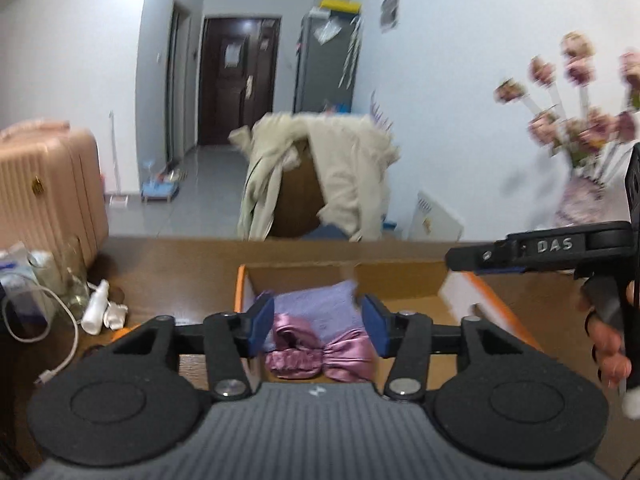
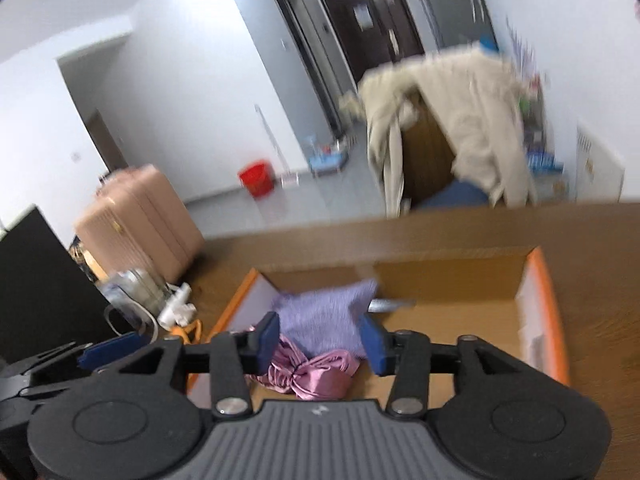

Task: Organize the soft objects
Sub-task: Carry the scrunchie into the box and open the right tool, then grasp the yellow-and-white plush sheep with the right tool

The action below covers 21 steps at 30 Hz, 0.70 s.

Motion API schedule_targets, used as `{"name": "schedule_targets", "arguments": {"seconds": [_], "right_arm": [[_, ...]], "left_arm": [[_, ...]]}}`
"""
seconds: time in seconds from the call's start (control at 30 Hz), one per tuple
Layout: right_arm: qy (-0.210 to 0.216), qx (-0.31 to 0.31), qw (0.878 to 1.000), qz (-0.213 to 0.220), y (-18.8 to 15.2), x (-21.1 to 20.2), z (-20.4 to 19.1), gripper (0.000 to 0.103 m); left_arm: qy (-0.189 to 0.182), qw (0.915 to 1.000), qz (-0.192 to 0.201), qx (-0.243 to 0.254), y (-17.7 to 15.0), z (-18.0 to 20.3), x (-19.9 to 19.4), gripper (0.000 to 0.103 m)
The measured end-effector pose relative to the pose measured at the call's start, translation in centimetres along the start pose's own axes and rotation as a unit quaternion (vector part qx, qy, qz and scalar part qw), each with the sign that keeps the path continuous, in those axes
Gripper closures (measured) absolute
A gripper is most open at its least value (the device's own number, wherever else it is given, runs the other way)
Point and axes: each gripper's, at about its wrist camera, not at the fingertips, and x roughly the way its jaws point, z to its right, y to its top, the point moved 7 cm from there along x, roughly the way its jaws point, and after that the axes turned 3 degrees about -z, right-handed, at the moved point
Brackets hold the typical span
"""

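Observation:
A shallow cardboard box with orange edges [image 1: 496,300] [image 2: 540,280] lies open on the brown table. Inside it rest a folded lilac cloth [image 1: 316,304] [image 2: 320,316] and, nearer me, a pink satin bow piece [image 1: 316,352] [image 2: 316,376]. My left gripper [image 1: 318,326] hovers over the box, jaws apart, blue pads clear of both cloths. My right gripper [image 2: 322,342] also hangs above the box with its jaws apart and nothing pinched. The right gripper's black body [image 1: 540,250], held by a hand [image 1: 608,344], shows at the right of the left wrist view.
A white bottle [image 1: 96,306], a glass [image 1: 76,280] and a white cable [image 1: 60,320] crowd the table's left end. A pink suitcase [image 1: 48,188] stands beyond it. A chair draped with a beige coat [image 1: 344,172] faces the far edge. Flowers in a vase [image 1: 580,136] stand right.

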Motion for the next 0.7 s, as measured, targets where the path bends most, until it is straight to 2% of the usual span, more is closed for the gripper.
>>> {"name": "schedule_targets", "arguments": {"seconds": [0.1,0.2,0.33,0.43,0.53,0.7], "right_arm": [[0.004,-0.031,0.999,0.042,-0.4,-5.5,-0.4,0.041],[0.009,-0.066,0.995,0.072,-2.3,-10.7,-0.7,0.035],[0.02,-0.104,0.99,0.093,-6.2,-16.2,-0.9,0.025],[0.005,-0.131,0.986,0.107,-9.8,-18.8,-0.8,0.022],[-0.005,-0.152,0.981,0.12,-13.5,-20.6,-1.0,0.013],[0.014,-0.132,0.988,0.084,-19.8,-21.4,-0.5,0.013]], "left_arm": [[-0.007,0.9996,0.028,0.004,-0.2,1.7,-4.3,0.037],[-0.006,0.9986,0.052,0.002,-1.5,3.0,-8.3,0.03],[-0.005,0.9974,0.071,0.0,-4.6,4.6,-12.3,0.026],[0.011,0.9969,0.078,-0.005,-7.7,5.4,-14.5,0.019],[0.01,0.9971,0.072,-0.025,-11.2,5.6,-16.1,0.017],[-0.017,0.9987,0.03,-0.037,-16.8,6.6,-16.8,0.014]]}}
